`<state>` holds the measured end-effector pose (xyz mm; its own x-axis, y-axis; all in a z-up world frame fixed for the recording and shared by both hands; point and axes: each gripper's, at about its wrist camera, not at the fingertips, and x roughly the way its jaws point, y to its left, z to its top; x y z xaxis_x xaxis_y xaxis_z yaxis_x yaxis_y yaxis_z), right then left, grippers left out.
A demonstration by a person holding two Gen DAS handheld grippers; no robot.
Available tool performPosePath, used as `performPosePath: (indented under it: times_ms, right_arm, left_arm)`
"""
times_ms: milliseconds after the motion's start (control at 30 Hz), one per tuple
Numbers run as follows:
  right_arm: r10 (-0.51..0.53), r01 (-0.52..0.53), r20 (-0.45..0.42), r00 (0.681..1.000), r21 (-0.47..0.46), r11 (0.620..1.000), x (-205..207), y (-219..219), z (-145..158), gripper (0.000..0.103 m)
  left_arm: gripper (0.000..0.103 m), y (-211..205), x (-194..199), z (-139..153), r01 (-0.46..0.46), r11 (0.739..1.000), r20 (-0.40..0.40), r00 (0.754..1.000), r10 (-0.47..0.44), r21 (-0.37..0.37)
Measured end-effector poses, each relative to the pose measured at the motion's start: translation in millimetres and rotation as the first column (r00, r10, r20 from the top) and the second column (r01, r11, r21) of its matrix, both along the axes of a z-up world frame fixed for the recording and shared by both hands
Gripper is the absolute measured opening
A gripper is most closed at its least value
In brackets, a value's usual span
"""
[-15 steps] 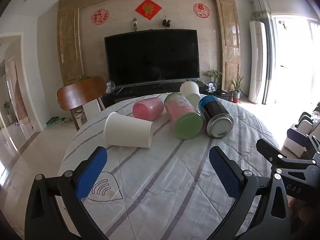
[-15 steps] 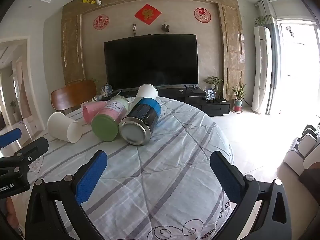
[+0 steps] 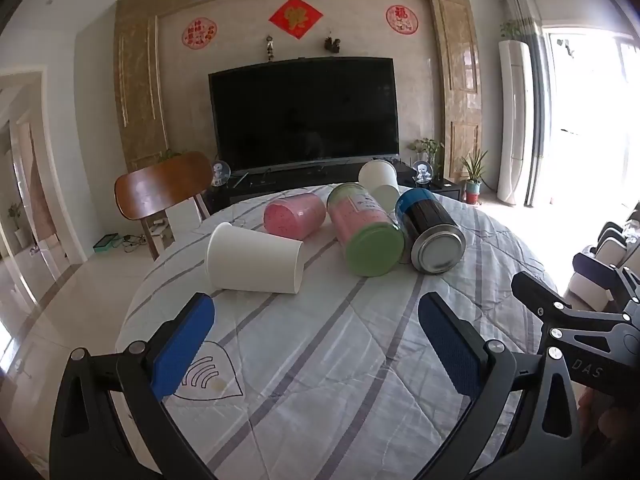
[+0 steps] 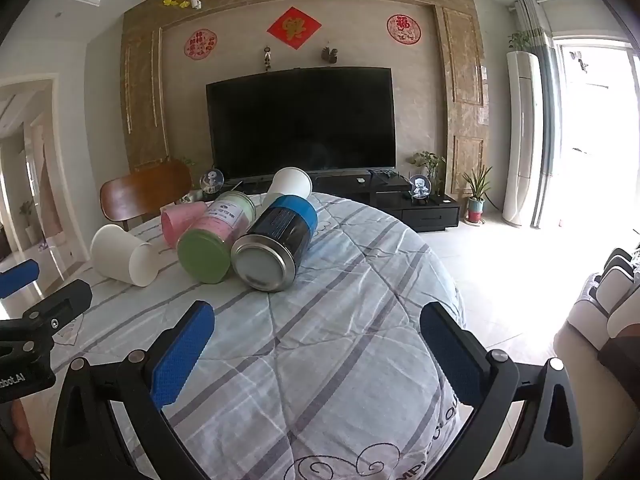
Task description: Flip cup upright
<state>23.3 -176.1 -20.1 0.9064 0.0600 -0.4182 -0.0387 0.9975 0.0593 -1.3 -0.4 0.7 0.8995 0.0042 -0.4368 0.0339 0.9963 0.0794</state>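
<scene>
- White paper cup (image 3: 253, 258) is lying on its side, just left of the green-lidded jar (image 3: 366, 232) on the surface (image 3: 320, 360).
- Left gripper (image 3: 316, 344) and right gripper (image 4: 318, 346) are hovering short of it, jaws apart and empty.
- Nothing is flipped yet; grasping and righting are remaining.

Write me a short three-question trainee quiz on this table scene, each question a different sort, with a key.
1. True or false: the near white cup stands upright.
2. Multiple choice: the green-lidded jar lies between A) pink cup and blue-banded can; B) both white cups; C) both grippers.
3. Fill in: the left gripper and right gripper are both ___.

Key: 1 false, it lies on its side; 2 A; 3 open.
</scene>
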Motion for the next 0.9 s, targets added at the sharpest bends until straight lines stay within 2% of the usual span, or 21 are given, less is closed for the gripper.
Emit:
performPosePath:
  times_ms: [600,900]
  right_arm:
    - [0.003,-0.003,-0.003,1.0,-0.005,1.0,3.3,-1.2,-2.0,0.103]
    - [0.005,-0.005,-0.001,1.0,-0.009,1.0,10.3,-3.2,-1.7,0.103]
  left_arm:
    - [0.103,-5.1,6.9,-7.2,0.017,1.0,-0.009,1.0,-0.017,-0.004]
    - [0.103,2.8,14.4,-9.8,0.04,0.999,-0.019,0.999,-0.04,-0.032]
